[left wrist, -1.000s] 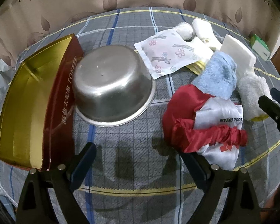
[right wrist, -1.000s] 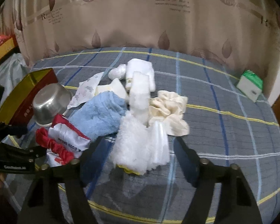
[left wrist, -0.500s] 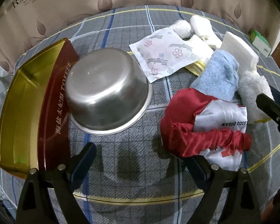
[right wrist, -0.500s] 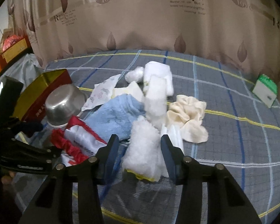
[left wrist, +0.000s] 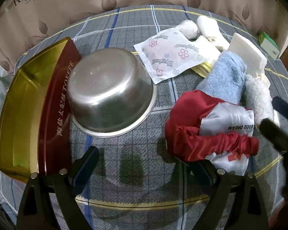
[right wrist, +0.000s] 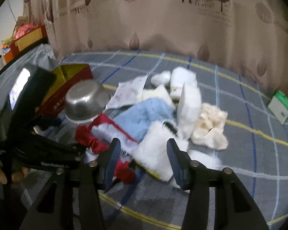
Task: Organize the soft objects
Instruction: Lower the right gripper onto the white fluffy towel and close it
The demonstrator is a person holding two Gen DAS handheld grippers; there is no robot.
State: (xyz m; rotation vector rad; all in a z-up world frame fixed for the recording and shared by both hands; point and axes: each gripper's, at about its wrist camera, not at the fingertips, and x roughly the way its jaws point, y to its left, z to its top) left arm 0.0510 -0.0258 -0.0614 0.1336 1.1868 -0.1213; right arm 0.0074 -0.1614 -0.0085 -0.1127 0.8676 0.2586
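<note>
Right wrist view: the right tool (right wrist: 142,153) points down at the near end of a heap of soft things on the plaid-covered surface (right wrist: 259,153). The fluffy white cloth (right wrist: 159,143) lies directly ahead of this tool and between its two fingers; the jaws are opening and the pads do not appear to press on the pile, though blur prevents certainty. The cloth's long axis runs away from the tool, roughly along the line it points, so the fingers straddle the cloth's narrow width. To its left lie the blue towel (right wrist: 146,113) and the red-and-white satin bag (right wrist: 98,136).

Left wrist view: the left tool (left wrist: 146,164), jaws wide apart and empty, hovers over bare plaid between the upturned steel bowl (left wrist: 109,94) and the satin bag. The fluffy cloth lies at the far right edge here, well apart from it. The right tool is judged the nearer, and better aligned for the grasp.
</note>
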